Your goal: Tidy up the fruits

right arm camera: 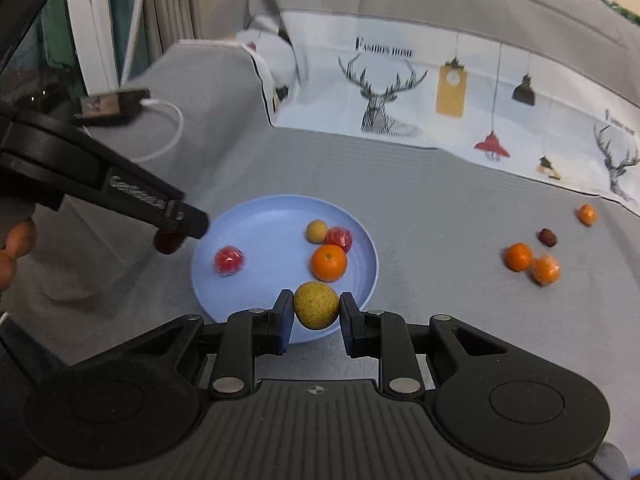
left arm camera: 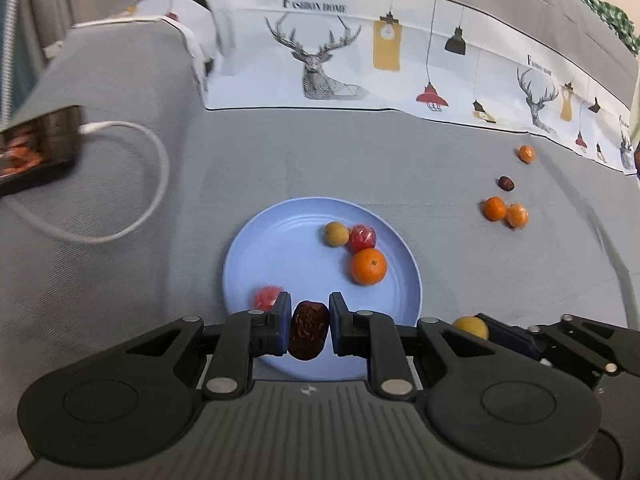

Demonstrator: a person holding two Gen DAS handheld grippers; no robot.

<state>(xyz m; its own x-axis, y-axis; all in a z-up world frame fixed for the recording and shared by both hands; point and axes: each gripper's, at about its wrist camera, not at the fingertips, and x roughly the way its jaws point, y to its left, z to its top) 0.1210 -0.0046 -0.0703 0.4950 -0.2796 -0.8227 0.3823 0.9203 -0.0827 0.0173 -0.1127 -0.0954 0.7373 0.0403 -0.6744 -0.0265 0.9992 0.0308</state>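
A blue plate [left arm camera: 288, 248] [right arm camera: 260, 232] lies on the grey cloth. On it are an orange [left arm camera: 368, 266] [right arm camera: 329, 263], a yellowish fruit [left arm camera: 336, 233] [right arm camera: 317, 231], a red fruit [left arm camera: 363, 237] [right arm camera: 339, 239] and another red fruit [left arm camera: 267, 297] [right arm camera: 229, 261]. My left gripper [left arm camera: 309, 334] is shut on a dark red date [left arm camera: 308, 335] over the plate's near edge; it shows at the left in the right wrist view [right arm camera: 170, 240]. My right gripper [right arm camera: 316, 308] is shut on a yellow-green fruit [right arm camera: 316, 305] [left arm camera: 472, 326] at the plate's near right rim.
Two oranges [left arm camera: 505, 212] [right arm camera: 532, 262], a date [left arm camera: 506, 183] [right arm camera: 547, 237] and a small orange [left arm camera: 527, 154] [right arm camera: 587, 214] lie on the cloth to the right. A device with a white cable [left arm camera: 120, 184] sits far left. A printed cloth [left arm camera: 360, 60] lies behind.
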